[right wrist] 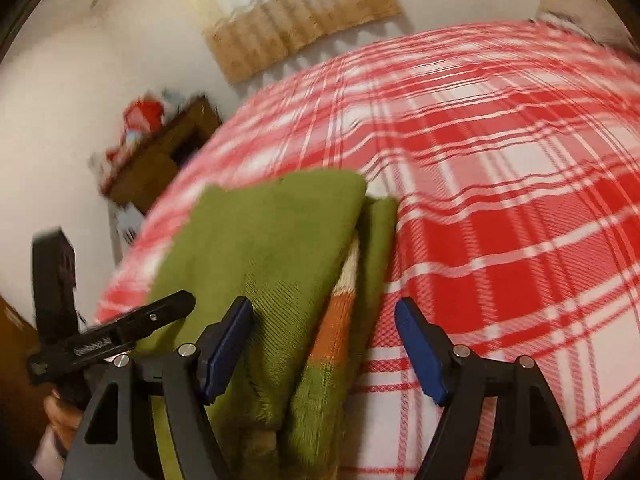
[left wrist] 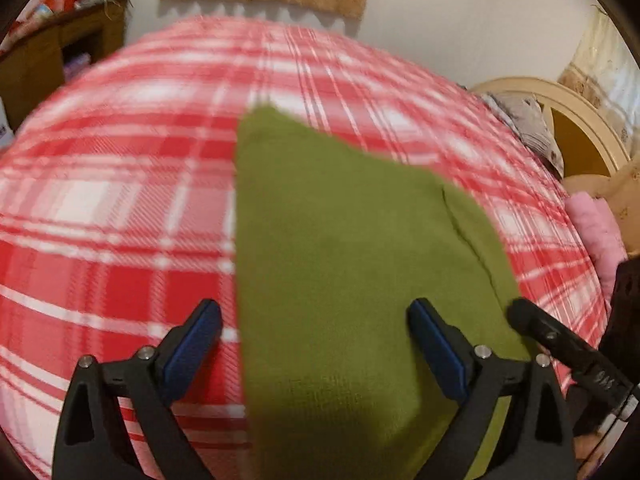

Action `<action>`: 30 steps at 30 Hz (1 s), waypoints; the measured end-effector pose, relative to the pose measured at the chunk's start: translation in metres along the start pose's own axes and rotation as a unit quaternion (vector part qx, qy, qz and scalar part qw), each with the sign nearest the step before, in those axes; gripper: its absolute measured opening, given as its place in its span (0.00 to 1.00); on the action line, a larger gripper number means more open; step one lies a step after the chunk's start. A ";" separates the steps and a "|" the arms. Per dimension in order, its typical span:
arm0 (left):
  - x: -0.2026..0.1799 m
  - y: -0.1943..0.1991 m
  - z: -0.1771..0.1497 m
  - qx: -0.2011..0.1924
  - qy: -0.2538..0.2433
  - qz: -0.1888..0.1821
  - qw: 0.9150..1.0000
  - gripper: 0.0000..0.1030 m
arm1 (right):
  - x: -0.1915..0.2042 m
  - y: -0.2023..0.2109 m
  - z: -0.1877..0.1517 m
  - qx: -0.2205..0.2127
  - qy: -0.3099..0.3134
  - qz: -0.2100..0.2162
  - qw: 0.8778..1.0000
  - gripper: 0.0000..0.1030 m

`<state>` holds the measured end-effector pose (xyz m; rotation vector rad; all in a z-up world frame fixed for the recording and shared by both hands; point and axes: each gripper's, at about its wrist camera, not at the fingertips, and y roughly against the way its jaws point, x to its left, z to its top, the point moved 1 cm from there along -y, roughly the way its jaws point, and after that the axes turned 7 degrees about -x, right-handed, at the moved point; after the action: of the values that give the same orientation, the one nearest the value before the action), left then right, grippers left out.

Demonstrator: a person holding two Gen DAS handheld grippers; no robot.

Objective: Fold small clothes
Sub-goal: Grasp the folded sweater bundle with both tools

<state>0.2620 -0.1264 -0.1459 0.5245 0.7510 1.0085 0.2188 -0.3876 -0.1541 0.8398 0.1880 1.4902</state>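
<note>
On the red-and-white plaid bed cover (left wrist: 120,208), a folded olive-green knitted garment (left wrist: 340,232), orange and cream stripes showing inside. Over its near edge, left gripper (left wrist: 314,344) and right gripper (right wrist: 324,344), both spread, gripping nothing.

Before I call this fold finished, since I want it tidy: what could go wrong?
1. The green knit garment is not square: a strip and striped layer stick out, so pressing may set a crooked fold.
2. Both the left gripper and right gripper stand open over it; lifting away could snag the knit.
</note>
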 end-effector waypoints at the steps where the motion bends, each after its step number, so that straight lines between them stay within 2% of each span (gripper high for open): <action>1: 0.005 0.000 -0.001 -0.001 0.016 -0.014 1.000 0.94 | 0.000 -0.004 -0.003 0.003 0.000 0.004 1.000 0.72; 3: 0.011 0.001 0.000 -0.001 0.029 -0.032 0.999 0.95 | -0.008 -0.005 -0.004 -0.001 -0.024 0.021 0.999 0.72; 5: 0.007 0.001 -0.003 -0.002 0.012 -0.031 0.999 0.95 | -0.011 -0.006 -0.004 0.001 -0.031 0.031 0.999 0.72; 8: -0.002 0.001 -0.008 -0.007 -0.009 -0.020 1.000 0.95 | -0.003 -0.011 -0.004 0.015 -0.013 0.044 0.999 0.72; 9: 0.000 0.002 -0.008 -0.006 -0.011 -0.022 1.000 0.95 | 0.002 -0.013 -0.005 0.024 -0.008 0.060 0.998 0.72; 12: 0.002 0.004 -0.010 -0.004 -0.013 -0.033 0.999 0.94 | 0.007 -0.014 -0.007 0.026 0.007 0.059 0.998 0.72; 13: 0.003 0.006 -0.011 -0.004 -0.018 -0.032 0.999 0.92 | 0.007 -0.015 -0.008 0.026 0.003 0.059 0.998 0.70; 14: 0.001 0.007 -0.012 -0.005 -0.025 -0.031 0.999 0.86 | 0.006 -0.015 -0.008 0.026 0.002 0.055 0.998 0.66; 16: -0.006 0.009 -0.014 -0.006 -0.040 -0.035 0.999 0.76 | 0.009 -0.014 -0.007 0.028 0.000 0.060 0.998 0.48; 18: -0.010 0.011 -0.014 -0.004 -0.044 -0.028 0.999 0.70 | 0.013 -0.013 -0.008 0.030 -0.011 0.056 0.998 0.42; 21: -0.011 0.020 -0.017 0.003 -0.037 -0.019 0.999 0.59 | 0.016 -0.002 -0.008 0.031 -0.037 0.063 0.997 0.37; 23: -0.018 0.031 -0.021 0.005 -0.055 -0.006 0.998 0.49 | 0.017 0.008 -0.008 0.030 -0.057 0.078 0.995 0.36; 27: -0.036 0.059 -0.040 0.037 -0.089 0.016 0.995 0.45 | 0.030 0.039 -0.022 0.047 -0.065 0.094 0.992 0.36; 30: -0.041 0.079 -0.062 0.069 -0.082 0.003 0.994 0.45 | 0.034 0.066 -0.041 0.066 -0.074 0.106 0.989 0.36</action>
<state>0.1573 -0.1243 -0.1168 0.7214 0.6742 0.9115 0.1462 -0.3497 -0.1310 1.1012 0.0902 1.6193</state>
